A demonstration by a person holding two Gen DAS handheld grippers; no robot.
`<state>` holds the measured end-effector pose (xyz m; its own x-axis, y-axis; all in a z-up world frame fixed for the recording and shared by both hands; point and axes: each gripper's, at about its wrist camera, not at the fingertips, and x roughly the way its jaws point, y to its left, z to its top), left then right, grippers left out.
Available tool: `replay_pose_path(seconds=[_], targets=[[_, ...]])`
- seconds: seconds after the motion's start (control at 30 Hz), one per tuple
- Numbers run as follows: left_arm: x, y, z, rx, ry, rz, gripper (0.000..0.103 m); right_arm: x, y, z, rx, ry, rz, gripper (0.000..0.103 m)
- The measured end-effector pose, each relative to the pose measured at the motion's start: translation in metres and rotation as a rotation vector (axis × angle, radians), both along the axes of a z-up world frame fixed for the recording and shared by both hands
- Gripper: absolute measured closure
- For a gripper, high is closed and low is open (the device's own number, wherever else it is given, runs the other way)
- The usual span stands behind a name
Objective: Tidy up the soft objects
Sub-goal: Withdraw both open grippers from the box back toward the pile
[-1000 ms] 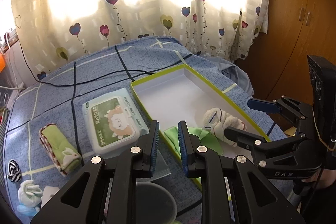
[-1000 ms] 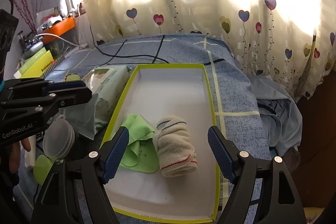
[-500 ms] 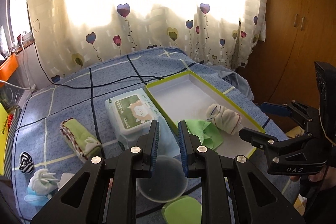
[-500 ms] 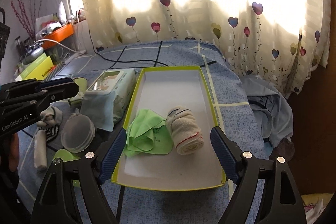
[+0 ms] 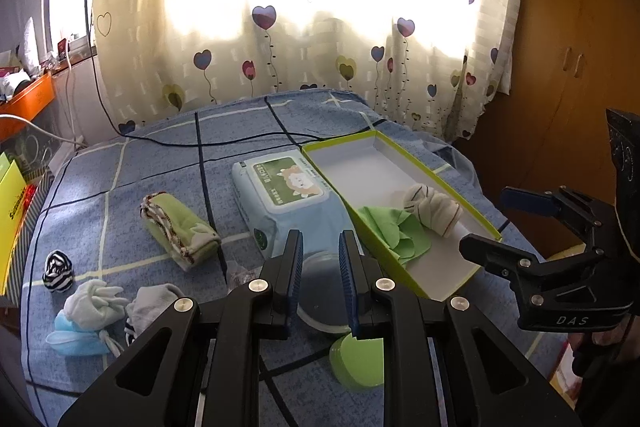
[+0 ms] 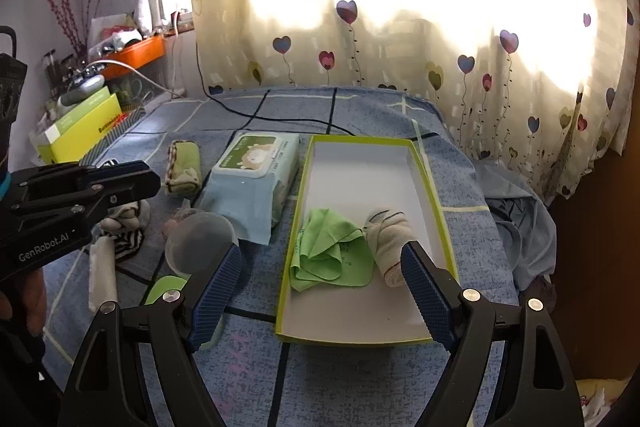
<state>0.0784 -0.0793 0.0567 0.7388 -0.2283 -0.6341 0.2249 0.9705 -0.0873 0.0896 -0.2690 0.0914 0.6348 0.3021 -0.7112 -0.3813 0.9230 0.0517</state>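
A white box with a lime-green rim [image 5: 400, 163] [image 6: 360, 163] lies on the blue bedspread. Inside it are a crumpled green cloth [image 5: 392, 231] [image 6: 328, 247] and a rolled cream sock [image 5: 432, 207] [image 6: 388, 235]. Outside the box lie a rolled green towel [image 5: 180, 223] [image 6: 184, 163], a striped sock ball [image 5: 58, 269], pale baby socks [image 5: 94, 303], a grey sock [image 5: 154, 303] and a blue mask [image 5: 76, 341]. My left gripper [image 5: 320, 239] [image 6: 150, 179] hovers over the bed, jaws a narrow gap apart with nothing between them. My right gripper [image 6: 320, 251] [image 5: 486, 223] stands wide open and empty above the box's near end.
A pack of wet wipes [image 5: 284, 187] [image 6: 256, 171] lies left of the box. A clear round lid [image 5: 320, 287] [image 6: 200, 239] and a green round container [image 5: 356, 359] sit near me. A black cable [image 5: 240, 143] crosses the bed. A cluttered shelf stands left, a wooden wardrobe right.
Both grippers have drawn back from the box and risen a little, so more of the bed shows. The right jaws stand slightly wider. The sock stays in the box.
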Motion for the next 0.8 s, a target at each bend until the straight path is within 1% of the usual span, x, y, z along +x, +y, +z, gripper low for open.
replay_pose_path(seconds=[0.57,0.8], targets=[[-0.028,0.021,-0.003,0.003,0.0,0.103,0.084,-0.013,0.03,0.006,0.019,-0.017,0.1,0.02],[-0.033,0.035,-0.002,-0.022,-0.012,0.12,0.084,-0.013,0.04,0.006,0.021,-0.017,0.121,0.02]])
